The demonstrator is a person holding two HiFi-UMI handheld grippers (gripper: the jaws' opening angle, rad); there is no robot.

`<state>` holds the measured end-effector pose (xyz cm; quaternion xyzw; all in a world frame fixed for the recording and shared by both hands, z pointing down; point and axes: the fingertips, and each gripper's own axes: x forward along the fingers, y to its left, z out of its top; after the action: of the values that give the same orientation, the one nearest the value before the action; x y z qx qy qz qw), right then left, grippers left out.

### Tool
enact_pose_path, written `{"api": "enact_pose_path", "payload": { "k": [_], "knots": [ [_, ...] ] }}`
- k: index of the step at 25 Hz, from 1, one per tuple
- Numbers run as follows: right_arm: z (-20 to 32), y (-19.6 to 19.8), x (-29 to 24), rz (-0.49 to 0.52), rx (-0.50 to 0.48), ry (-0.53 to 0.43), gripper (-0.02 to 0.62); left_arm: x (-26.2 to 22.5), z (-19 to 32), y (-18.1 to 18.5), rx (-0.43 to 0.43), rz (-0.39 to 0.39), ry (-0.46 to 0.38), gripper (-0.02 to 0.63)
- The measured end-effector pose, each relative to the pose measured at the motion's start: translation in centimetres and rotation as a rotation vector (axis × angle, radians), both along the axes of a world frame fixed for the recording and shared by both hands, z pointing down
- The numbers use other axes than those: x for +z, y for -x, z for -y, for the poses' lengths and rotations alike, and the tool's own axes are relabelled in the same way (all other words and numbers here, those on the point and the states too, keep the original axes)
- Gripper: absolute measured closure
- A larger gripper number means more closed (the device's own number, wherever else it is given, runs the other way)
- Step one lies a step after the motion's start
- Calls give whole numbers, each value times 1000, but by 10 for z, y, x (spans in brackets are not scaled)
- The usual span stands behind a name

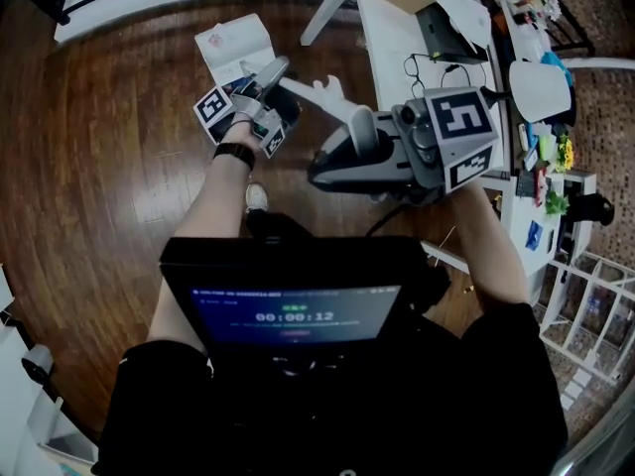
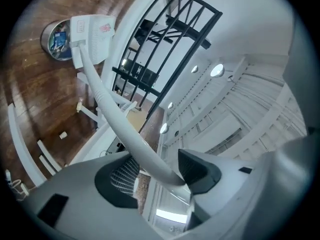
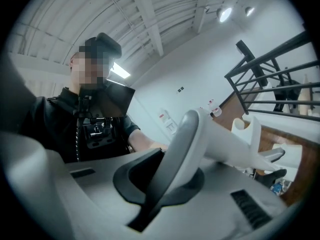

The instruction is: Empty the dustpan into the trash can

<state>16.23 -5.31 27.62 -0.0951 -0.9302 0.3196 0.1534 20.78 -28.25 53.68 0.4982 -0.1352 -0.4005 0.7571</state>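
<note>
**Dustpan (image 2: 93, 32) held out beyond the left tongs (image 2: 161, 173), beside the trash can (image 2: 56, 40)**

Dustpan and its long white handle (image 2: 107, 109) span both tools. In the left gripper view we see the pan at the far end of the handle, well beyond the tips of the left tongs, with its pale face and a pinkish smudge turned toward us. The trash can, round and metal with something blue inside, stands on the wooden floor (image 2: 30, 84) just beside the pan. The pan's edge overlaps the can's rim from this angle (we cannot tell whether they touch).

The handle runs back from the pan and passes between the jaws of the left tongs. These jaws stand apart. The handle leans against the dark pad on one side, and a gap shows between it and the ribbed pad opposite, so we read them as released around the handle, not clamped on it.

The right tongs (image 3: 167, 181) are clenched on the grey grip (image 3: 187, 144) at the handle's near end, which stands up between the jaws. Just past their tips the white shaft carries an open clip (image 3: 248, 129).

From the head view, the left tongs lie ahead of the right tongs and nearer the pan, with the shaft bridging them. A white table (image 1: 397, 38) stands beyond the right tongs.
</note>
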Motion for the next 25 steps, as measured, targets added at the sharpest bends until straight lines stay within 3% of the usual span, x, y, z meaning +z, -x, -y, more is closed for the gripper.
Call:
{"api": "enact_pose_path", "payload": {
  "k": [6, 16, 25],
  "knots": [
    [-6, -25, 3, -34, -28, -20, 595, 0, 3, -34, 59, -96, 37, 422],
    [-32, -44, 2, -151, -158, -31, 595, -13, -8, -74, 139, -250, 4, 453],
    [-29, -22, 5, -312, -258, 22, 595, -13, -8, -75, 149, -408, 67, 471]
  ]
}}
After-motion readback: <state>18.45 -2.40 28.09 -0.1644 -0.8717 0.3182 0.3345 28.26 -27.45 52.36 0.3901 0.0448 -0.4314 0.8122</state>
